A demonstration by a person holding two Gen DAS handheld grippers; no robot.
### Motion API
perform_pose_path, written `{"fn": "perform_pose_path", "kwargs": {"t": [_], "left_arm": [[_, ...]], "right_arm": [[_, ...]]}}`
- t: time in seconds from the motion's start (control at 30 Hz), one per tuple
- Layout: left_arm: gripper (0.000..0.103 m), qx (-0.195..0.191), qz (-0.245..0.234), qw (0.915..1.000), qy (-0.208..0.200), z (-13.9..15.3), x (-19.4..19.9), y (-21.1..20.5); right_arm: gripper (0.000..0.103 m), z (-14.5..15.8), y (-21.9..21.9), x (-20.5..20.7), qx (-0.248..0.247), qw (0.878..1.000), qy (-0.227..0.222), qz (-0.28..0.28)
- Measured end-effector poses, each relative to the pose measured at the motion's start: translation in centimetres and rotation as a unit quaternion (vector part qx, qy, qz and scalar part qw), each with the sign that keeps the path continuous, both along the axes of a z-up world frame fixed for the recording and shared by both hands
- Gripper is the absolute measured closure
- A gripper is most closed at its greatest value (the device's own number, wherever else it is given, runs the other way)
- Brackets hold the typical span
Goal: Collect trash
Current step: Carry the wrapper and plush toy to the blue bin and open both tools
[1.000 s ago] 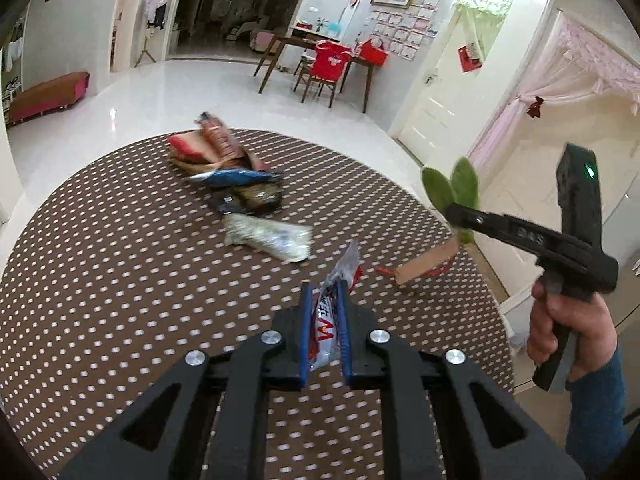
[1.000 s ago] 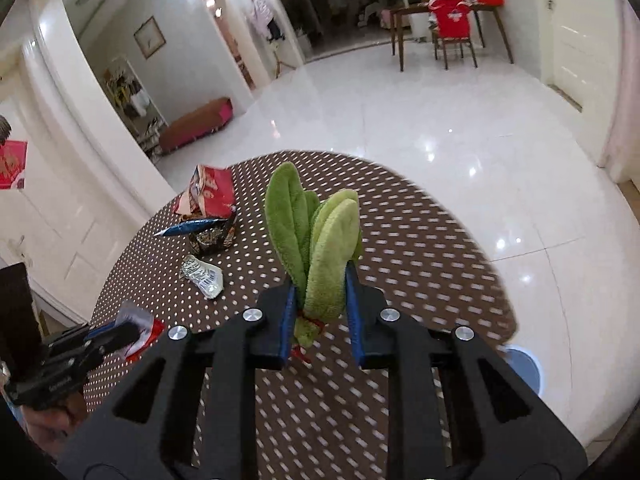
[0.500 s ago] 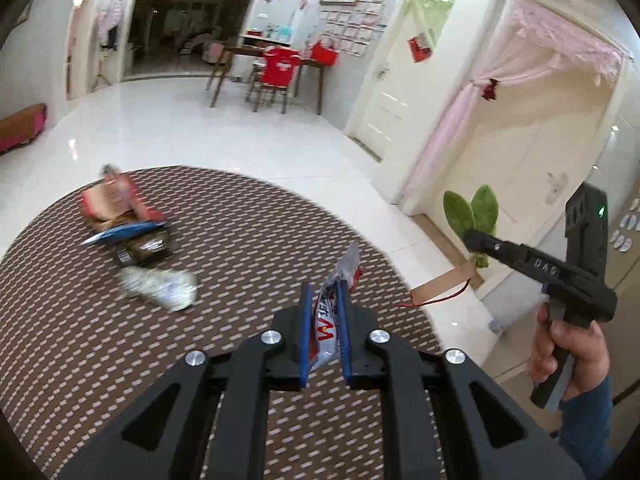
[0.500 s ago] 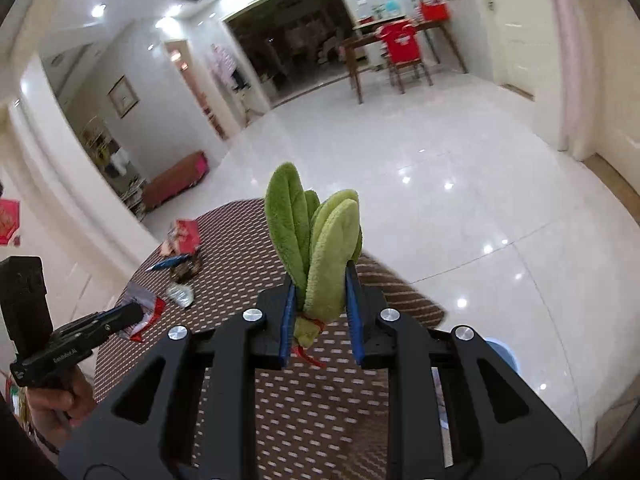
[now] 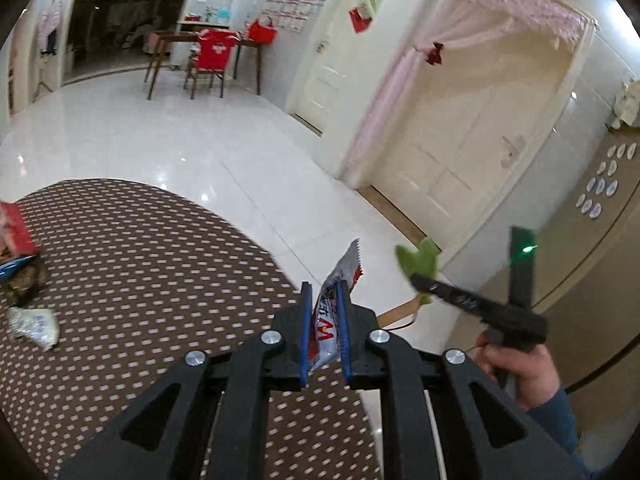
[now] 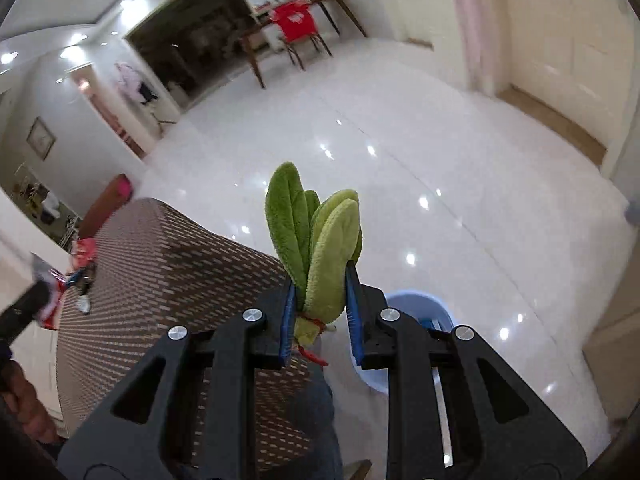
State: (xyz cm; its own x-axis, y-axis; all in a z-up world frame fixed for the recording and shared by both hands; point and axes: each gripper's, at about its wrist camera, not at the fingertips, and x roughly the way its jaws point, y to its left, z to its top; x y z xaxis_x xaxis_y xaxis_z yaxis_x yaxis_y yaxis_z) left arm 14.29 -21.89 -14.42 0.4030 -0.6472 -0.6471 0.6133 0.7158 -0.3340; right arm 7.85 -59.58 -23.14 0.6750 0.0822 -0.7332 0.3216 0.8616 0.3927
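My left gripper (image 5: 324, 292) is shut on a red and white snack wrapper (image 5: 334, 304), held above the right edge of the brown dotted round table (image 5: 140, 280). My right gripper (image 6: 320, 280) is shut on a green plush leaf bundle (image 6: 316, 244) with a red string, held past the table edge above the floor. The right gripper and the leaves (image 5: 418, 264) also show in the left wrist view. A light blue bin (image 6: 412, 308) stands on the floor just below the right gripper. More wrappers (image 5: 32, 322) lie at the table's left.
A red packet and dark wrappers (image 5: 16, 256) sit at the table's far left edge. Glossy white floor (image 6: 440, 160) surrounds the table. A cream door (image 5: 460, 140) with pink curtain is to the right. A wooden table with a red chair (image 5: 212, 56) stands far back.
Both grippers have swung right, away from the table's middle, keeping their loads. The wrapper pile has slid to the left edge of view. The blue bin has come into the right wrist view.
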Motion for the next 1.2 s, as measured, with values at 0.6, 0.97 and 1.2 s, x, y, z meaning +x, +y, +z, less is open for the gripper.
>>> {"fn": "perform_pose_path", "kwargs": {"t": [0.6, 0.97, 1.2], "left_arm": [[0.092, 0.059, -0.097, 0.9923, 0.048, -6.0, 1.7, -14.0], [0.044, 0.104, -0.116, 0.9856, 0.066, -9.8, 2.9, -17.1], [0.02, 0.105, -0.086, 0.9895, 0.05, -8.9, 3.5, -15.8]], "right_arm": [[0.019, -2.7, -5.8, -3.4, 0.046, 0.998, 0.004, -0.051], [0.014, 1.5, -6.9, -5.4, 0.032, 0.996, -0.044, -0.067], [0.006, 2.0, -5.9, -4.7, 0.024, 0.996, -0.052, -0.067]]}}
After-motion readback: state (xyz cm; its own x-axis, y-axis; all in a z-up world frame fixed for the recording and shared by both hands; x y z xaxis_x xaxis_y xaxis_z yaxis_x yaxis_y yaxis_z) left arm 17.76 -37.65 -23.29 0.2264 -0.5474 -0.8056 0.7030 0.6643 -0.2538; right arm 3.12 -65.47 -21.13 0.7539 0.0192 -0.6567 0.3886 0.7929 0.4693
